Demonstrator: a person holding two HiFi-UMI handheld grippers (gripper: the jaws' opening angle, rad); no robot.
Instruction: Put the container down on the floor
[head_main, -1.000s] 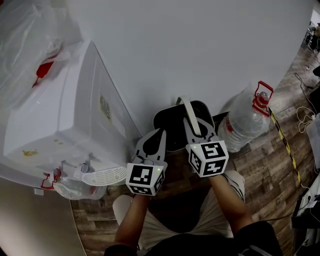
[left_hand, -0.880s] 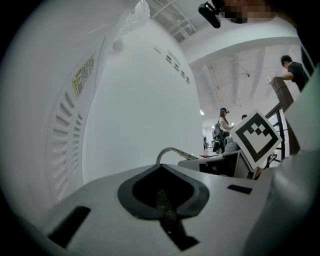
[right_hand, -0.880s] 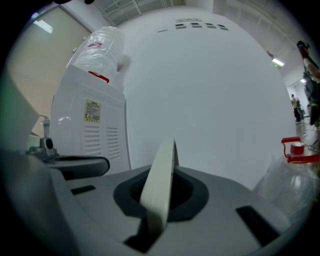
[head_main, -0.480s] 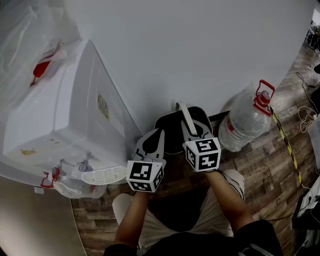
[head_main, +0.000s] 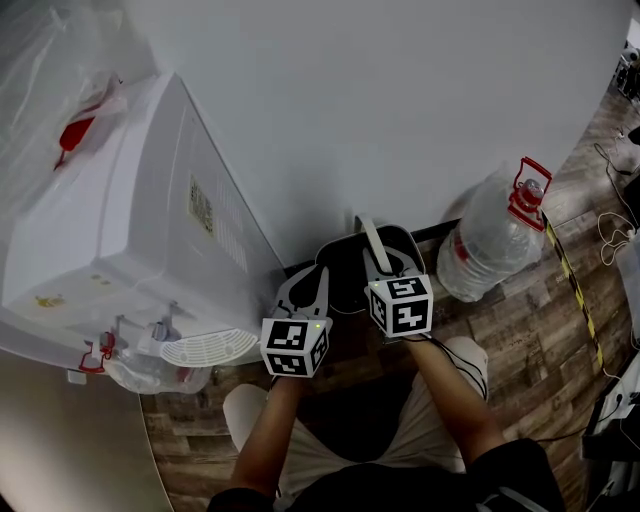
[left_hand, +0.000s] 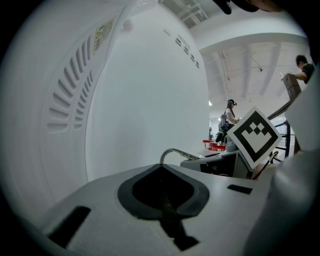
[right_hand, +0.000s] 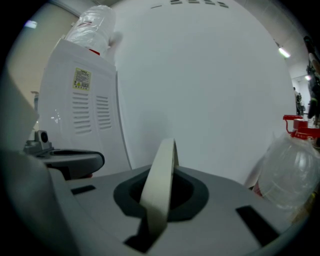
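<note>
Nearest, the left gripper (head_main: 321, 270) has its jaws clenched with nothing seen between them, its tip beside the left rim of the round black container (head_main: 348, 275). Just right, the right gripper (head_main: 381, 268) is clamped on the container's pale strap handle (head_main: 371, 235). The container hangs low over the wood-plank floor (head_main: 520, 320), close against the far white wall (head_main: 400, 100). Whether it touches down is unclear. Probably left to do: settle it and let go.
</note>
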